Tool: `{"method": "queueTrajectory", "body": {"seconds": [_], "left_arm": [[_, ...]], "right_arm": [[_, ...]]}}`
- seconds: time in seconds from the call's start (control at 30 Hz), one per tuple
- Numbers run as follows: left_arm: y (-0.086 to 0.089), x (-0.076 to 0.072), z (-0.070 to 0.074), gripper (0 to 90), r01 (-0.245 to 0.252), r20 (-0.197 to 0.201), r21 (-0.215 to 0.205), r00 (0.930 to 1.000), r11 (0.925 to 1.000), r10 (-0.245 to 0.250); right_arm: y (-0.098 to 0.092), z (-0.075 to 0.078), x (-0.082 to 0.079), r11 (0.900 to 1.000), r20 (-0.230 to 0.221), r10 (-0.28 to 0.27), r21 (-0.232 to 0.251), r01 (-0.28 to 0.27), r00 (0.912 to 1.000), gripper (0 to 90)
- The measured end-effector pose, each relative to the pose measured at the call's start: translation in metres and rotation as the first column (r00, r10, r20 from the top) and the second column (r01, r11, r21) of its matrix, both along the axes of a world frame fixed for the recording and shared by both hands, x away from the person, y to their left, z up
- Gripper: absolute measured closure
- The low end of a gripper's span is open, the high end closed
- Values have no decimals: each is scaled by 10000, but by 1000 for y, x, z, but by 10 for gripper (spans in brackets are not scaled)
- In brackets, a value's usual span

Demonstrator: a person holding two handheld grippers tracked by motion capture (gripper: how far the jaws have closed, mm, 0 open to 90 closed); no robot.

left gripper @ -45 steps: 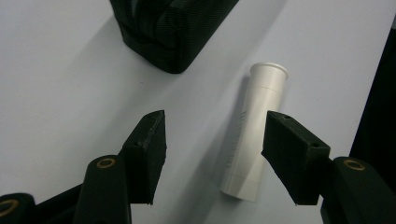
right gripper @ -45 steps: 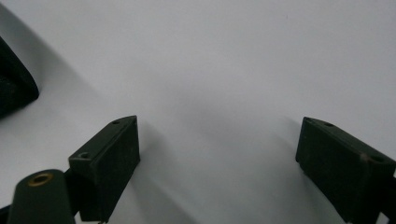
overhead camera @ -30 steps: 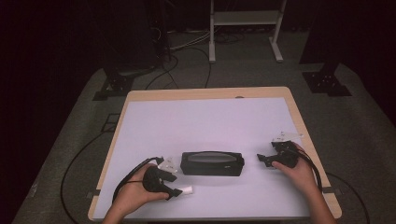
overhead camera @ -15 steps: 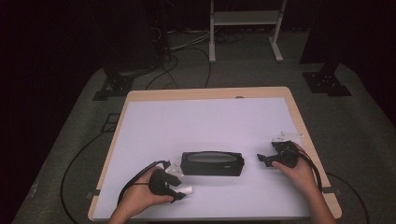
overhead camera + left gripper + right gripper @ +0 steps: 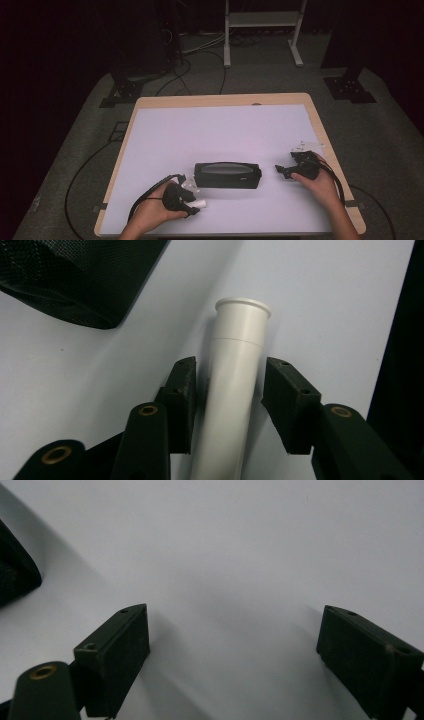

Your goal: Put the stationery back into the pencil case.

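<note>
Now that your left gripper [image 5: 227, 390] has slid nearer the table's [image 5: 220, 125] front edge, its jaws sit around the white tube [image 5: 235, 375], barely gapped, beside the black case [image 5: 227, 175]. Your right gripper [image 5: 232, 655] gapes wide, holding nothing.

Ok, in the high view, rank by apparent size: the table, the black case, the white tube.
1. Table, largest by far.
2. Black case.
3. White tube, smallest, though the left hand-held gripper hides part of it.
</note>
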State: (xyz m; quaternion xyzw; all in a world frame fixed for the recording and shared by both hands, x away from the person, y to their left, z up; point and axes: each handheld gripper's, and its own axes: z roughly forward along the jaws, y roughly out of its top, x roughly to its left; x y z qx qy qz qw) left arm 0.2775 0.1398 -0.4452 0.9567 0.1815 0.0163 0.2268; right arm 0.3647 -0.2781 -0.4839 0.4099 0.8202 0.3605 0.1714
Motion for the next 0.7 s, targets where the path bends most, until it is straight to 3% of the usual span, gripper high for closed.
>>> {"method": "queueTrajectory", "body": {"seconds": [0.3,0.7], "left_arm": [[-5,-3,1,626,166,387,465,9991,9988,-184],[-6,-1,2,689,91,245,535,9996,9985,-104]], "right_arm": [[0,0,0,10000,-3,-3,1,3,10000,124],[0,0,0,10000,-4,-1,3,1,10000,125]]}}
